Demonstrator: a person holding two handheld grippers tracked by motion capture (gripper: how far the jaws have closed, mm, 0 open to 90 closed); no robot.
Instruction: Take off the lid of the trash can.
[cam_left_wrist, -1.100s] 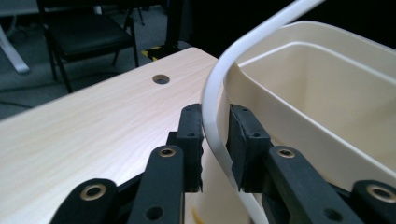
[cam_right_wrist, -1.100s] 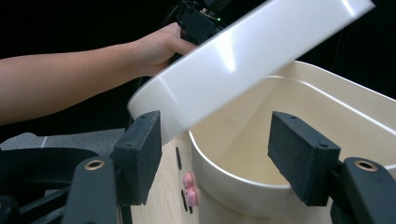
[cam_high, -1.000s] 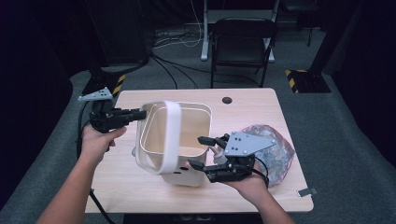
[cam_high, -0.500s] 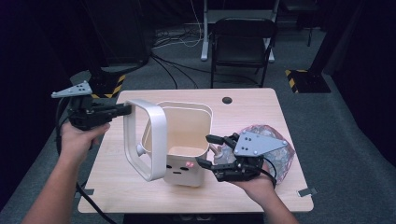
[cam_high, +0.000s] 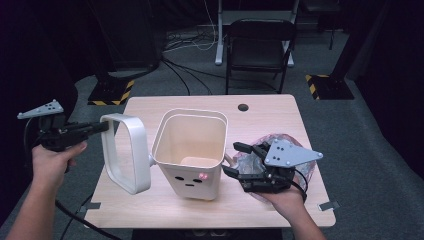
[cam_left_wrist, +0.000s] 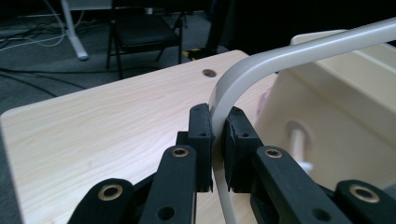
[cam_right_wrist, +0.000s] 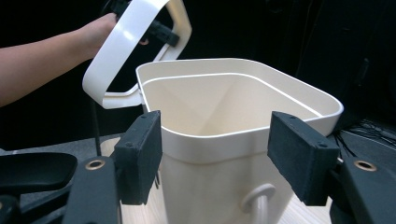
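We are clamping the left gripper (cam_high: 102, 128) fingers (cam_left_wrist: 201, 140) on the white frame ring (cam_high: 125, 152), which has swung off the bin (cam_high: 190, 150) rim and now hangs hinged beside it; earlier it lay over the opening. The bin is therefore opened. We are holding the right gripper (cam_high: 236, 159) fingers (cam_right_wrist: 140, 154) apart just beside the bin wall, above the tabletop (cam_high: 150, 205).

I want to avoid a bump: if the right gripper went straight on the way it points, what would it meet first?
Most likely the bin's side wall: the right gripper points at it with jaws open on either side of the view, and nothing shows between them. Depth is unclear.
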